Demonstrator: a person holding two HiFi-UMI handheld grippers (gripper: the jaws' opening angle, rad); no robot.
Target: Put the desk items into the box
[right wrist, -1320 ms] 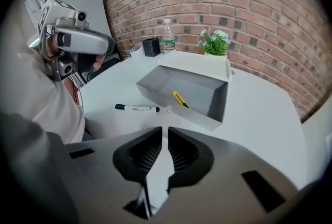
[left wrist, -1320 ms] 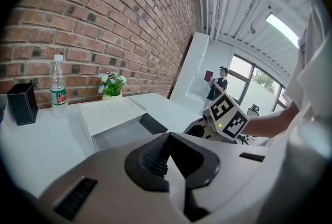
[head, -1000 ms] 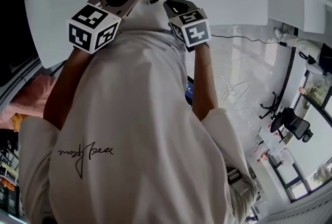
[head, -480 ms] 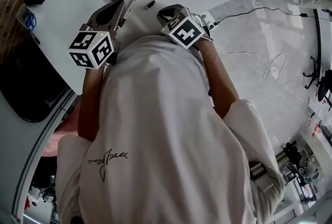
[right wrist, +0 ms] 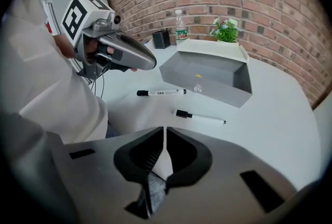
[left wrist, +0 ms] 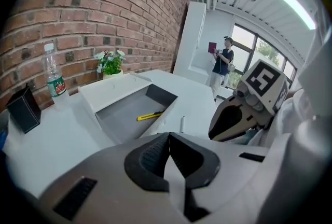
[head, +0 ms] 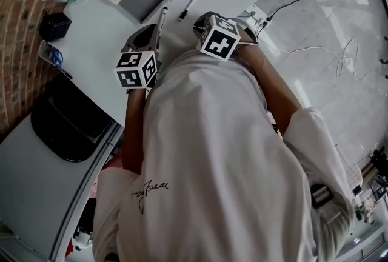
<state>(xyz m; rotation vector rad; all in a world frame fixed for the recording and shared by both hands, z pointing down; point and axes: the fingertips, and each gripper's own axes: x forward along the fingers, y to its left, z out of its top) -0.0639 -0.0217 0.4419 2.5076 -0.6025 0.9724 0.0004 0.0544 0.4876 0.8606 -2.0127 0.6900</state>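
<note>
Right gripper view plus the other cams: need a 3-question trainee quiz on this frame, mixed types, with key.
1. True or false: the yellow knife lies inside the box.
2. How many markers lie on the table outside the box?
3. The right gripper holds: A) a marker B) the knife C) nothing.
Key: 1 true; 2 two; 3 C.
</note>
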